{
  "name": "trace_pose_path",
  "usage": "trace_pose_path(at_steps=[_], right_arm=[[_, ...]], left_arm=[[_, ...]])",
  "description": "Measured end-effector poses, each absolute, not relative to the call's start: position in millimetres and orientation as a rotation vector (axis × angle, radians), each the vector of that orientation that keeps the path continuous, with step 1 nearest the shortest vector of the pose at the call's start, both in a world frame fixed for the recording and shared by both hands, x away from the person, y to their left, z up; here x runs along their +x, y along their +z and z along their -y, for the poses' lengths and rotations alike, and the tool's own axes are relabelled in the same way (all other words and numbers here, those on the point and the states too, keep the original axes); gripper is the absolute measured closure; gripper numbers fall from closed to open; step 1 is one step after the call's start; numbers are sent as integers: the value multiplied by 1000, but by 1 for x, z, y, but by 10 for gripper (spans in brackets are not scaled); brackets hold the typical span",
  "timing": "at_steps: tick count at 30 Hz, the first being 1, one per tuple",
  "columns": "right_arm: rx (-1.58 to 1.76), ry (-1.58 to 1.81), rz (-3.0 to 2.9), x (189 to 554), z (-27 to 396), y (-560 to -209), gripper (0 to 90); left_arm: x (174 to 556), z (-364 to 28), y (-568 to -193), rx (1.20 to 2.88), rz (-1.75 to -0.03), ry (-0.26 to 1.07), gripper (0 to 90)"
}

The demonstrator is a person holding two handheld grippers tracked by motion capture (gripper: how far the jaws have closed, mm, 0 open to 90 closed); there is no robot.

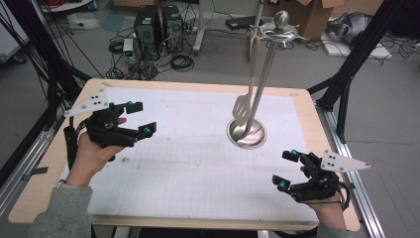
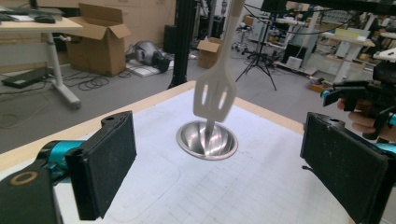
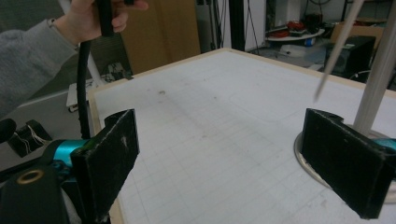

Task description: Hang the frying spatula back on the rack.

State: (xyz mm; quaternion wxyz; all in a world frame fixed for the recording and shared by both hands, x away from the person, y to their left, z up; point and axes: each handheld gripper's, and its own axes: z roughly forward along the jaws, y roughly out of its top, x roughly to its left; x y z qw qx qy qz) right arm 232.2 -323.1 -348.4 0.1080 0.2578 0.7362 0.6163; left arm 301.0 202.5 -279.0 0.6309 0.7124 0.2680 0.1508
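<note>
Along the left edge of the surface [image 1: 198, 218], my left claw [image 1: 140, 118] hovers with its jaws spread wide and nothing between them, pointing in toward the middle. From the left gripper view those two black pads frame bare gridded mat [image 2: 224, 186], with the stand straight ahead. I count one white mat [image 1: 188, 163] covering nearly the whole top, leaving a thin wooden border on every side.

Between my two claws the mat is open and flat, so the middle has plenty of free room.

Right of centre, toward the far edge, stands one utensil stand [image 1: 267, 64]: a round metal base [image 1: 246, 134] with an upright pole and a hook ring on top. One slotted spatula [image 1: 247, 79] hangs from it, its blade just above the base; in the left gripper view the spatula [image 2: 215, 93] hangs in front of the pole.

Near the right front corner, my right claw [image 1: 288, 169] is also held open and empty, close to the surface's right edge. In the right gripper view its right-hand pad overlaps the base rim [image 3: 299, 147].
</note>
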Motion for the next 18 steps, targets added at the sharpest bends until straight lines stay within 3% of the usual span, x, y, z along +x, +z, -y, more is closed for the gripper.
trace_pose_path(at_steps=[18], right_arm=[[712, 1860, -2160, 252, 314, -345, 108]], left_arm=[[259, -250, -295, 1591, -733, 501, 110]])
